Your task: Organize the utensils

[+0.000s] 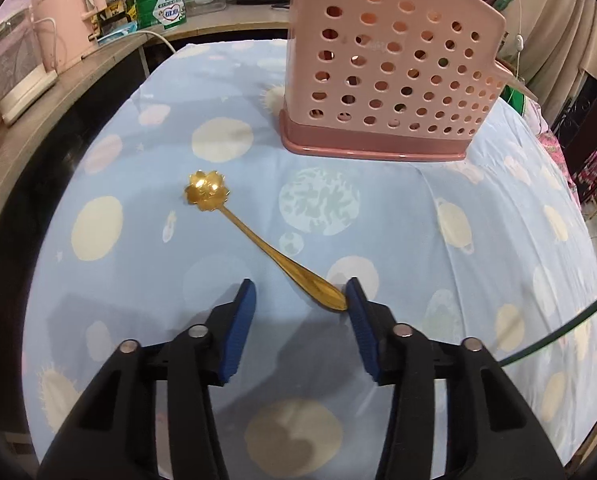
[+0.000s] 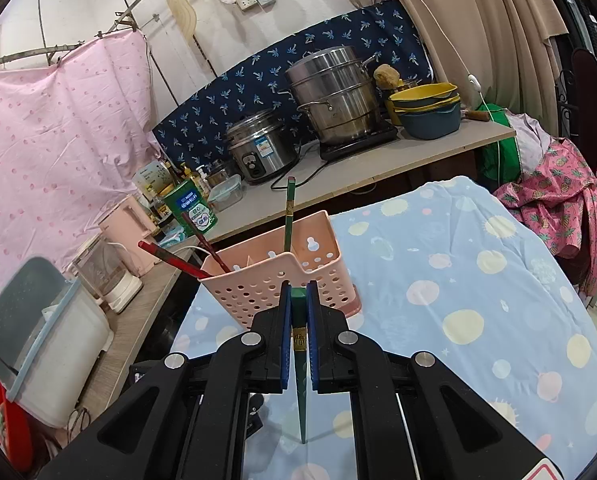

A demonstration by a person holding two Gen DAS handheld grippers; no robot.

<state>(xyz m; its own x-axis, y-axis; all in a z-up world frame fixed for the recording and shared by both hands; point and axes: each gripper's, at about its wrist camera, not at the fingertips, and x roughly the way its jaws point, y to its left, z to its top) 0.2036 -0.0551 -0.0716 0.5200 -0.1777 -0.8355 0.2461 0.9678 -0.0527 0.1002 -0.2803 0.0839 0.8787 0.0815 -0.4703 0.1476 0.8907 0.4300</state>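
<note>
1. On the table, covered by a blue cloth (image 1: 438, 220) with pale planet spots, a gold spoon (image 1: 258, 238) with a flower-shaped bowl lies flat, bowl pointing away from the left wrist camera and handle running back toward it.
2. The left gripper (image 1: 300, 294) hovers low over the cloth with its jaws spread wide and nothing held. The spoon's handle tip lies just inside the right-hand blue pad, touching or almost touching it; the rest of the gap, toward the other pad, shows only cloth.
3. Beyond the spoon, toward the far right of the table, stands the pink perforated utensil holder (image 1: 386, 76) on its darker pink base, well apart from the spoon's bowl.
4. In the right wrist view, the right gripper (image 2: 298, 292) has its jaws closed tight on a green chopstick (image 2: 299, 364). The chopstick runs between the pads, its thick end at the fingertips and its thin tip pointing back under the gripper.
5. Straight ahead of those jaws is the holder (image 2: 258, 284), with two red chopsticks (image 2: 202, 240) leaning out of its left compartment and another green chopstick (image 2: 288, 216) upright farther back.
</note>
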